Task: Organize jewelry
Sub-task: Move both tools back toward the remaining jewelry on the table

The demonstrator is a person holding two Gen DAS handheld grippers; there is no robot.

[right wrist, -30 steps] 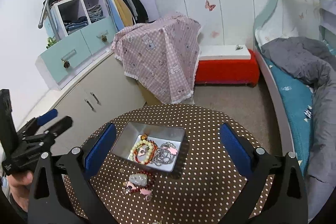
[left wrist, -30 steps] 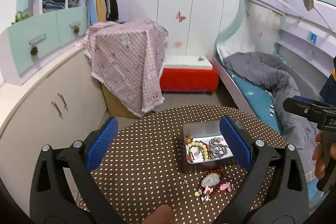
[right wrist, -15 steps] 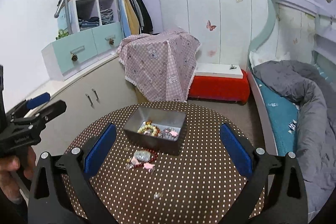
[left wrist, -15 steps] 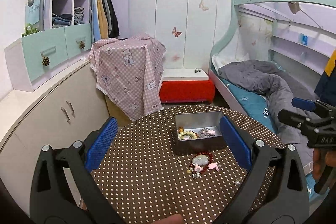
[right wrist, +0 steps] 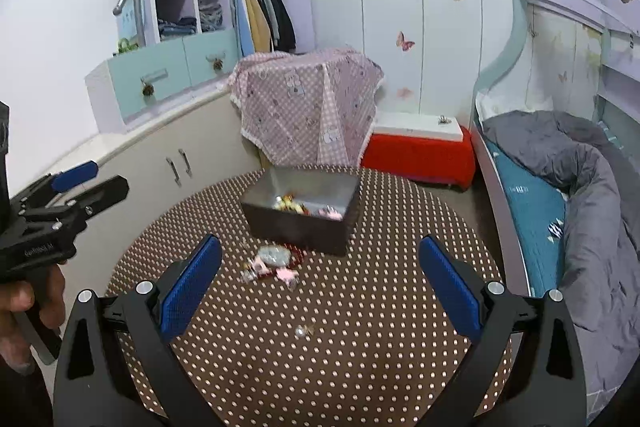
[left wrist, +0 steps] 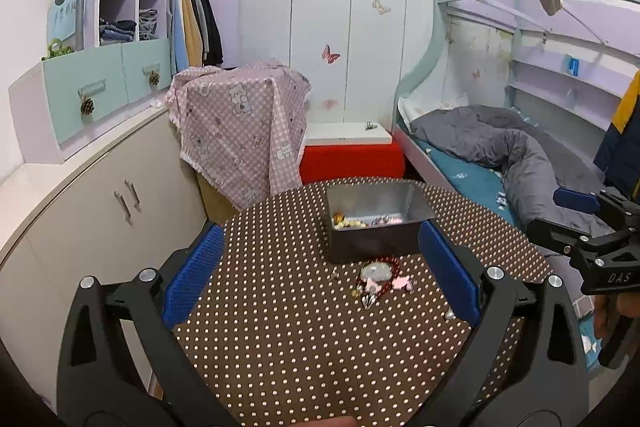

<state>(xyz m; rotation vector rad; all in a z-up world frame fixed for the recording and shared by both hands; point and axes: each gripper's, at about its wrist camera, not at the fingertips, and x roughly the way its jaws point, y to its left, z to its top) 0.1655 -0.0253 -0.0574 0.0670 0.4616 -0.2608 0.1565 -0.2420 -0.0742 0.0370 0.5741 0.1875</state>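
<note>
Red beaded jewelry (left wrist: pixel 380 275) lies beyond both spread claws.

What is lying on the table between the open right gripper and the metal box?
In the right wrist view, between the right gripper and the metal box lies a jewelry pile with red beads, and nearer, one small loose piece.

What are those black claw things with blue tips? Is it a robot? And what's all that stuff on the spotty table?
No robot: a person holds a hand-held gripper in each hand, each with a camera looking along its blue-padded fingers. One picture comes from the left hand-held gripper, the other from the right hand-held gripper. Both are open and hold nothing. On the polka-dot table stands a metal tin with jewelry inside. In front of it lie a loose pile of jewelry and one small separate piece.
</note>
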